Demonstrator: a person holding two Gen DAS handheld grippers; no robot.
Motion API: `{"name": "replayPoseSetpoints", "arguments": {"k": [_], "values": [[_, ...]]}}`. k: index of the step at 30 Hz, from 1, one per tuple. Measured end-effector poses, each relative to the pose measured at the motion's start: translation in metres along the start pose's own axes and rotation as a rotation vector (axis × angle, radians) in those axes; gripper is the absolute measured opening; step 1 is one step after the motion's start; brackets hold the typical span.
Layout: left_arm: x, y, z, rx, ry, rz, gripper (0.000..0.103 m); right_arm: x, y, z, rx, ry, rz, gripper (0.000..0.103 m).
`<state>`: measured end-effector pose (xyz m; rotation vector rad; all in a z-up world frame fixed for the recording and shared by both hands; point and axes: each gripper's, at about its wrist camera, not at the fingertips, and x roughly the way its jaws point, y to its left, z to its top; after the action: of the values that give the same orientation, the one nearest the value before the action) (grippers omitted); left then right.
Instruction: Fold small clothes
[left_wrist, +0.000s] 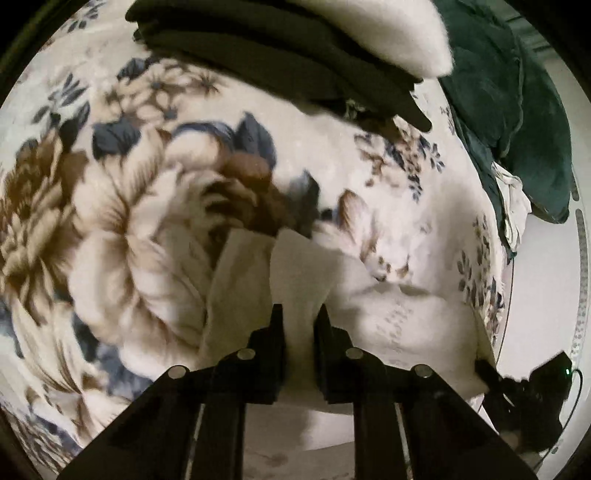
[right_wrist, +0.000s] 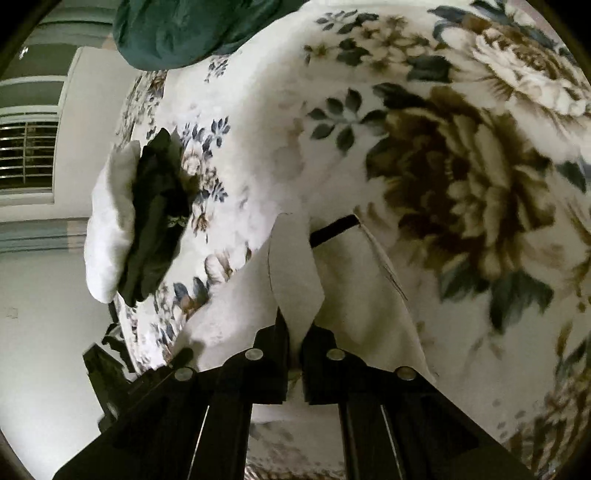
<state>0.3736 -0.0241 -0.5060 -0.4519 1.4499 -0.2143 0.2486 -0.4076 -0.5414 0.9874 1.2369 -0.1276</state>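
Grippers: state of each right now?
Left gripper: shut on the white garment.
Right gripper: shut on the same white garment.

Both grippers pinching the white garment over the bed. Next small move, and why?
Probably carry the two held edges forward and lay them down as a fold. The left gripper and right gripper each pinch the white garment, which hangs lifted above the floral blanket; a folded stack already sits farther along the bed.
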Motion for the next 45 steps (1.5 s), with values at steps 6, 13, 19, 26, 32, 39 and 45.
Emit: {"name": "replayPoseSetpoints", "arguments": {"k": [6,13,19,26,32,39,45], "values": [[0.033,0.008,-0.011,0.045,0.141,0.050,0.020,0.023,-0.028,-0.004,-0.025,0.106,-0.202,0.006],[-0.009,0.009,-0.010,0.041,0.082,0.027,0.048,-0.012,-0.010,0.000,-0.136,0.022,-0.230,0.035],[-0.023,-0.016,0.016,0.034,-0.013,-0.032,0.051,-0.035,0.034,0.007,-0.222,-0.138,-0.152,0.037],[0.038,-0.036,0.026,0.126,-0.043,0.133,0.051,0.047,0.076,0.015,-0.335,-0.058,-0.083,0.038],[0.057,0.006,0.022,0.013,-0.023,0.083,0.055,0.060,0.038,0.020,-0.312,-0.100,-0.213,0.035],[0.052,-0.001,0.028,0.030,-0.010,0.089,0.055,0.057,0.032,0.029,-0.270,-0.088,-0.237,0.037],[0.008,0.014,0.021,0.005,-0.017,-0.075,0.062,0.025,0.021,0.029,-0.205,-0.061,-0.142,0.070]]}}
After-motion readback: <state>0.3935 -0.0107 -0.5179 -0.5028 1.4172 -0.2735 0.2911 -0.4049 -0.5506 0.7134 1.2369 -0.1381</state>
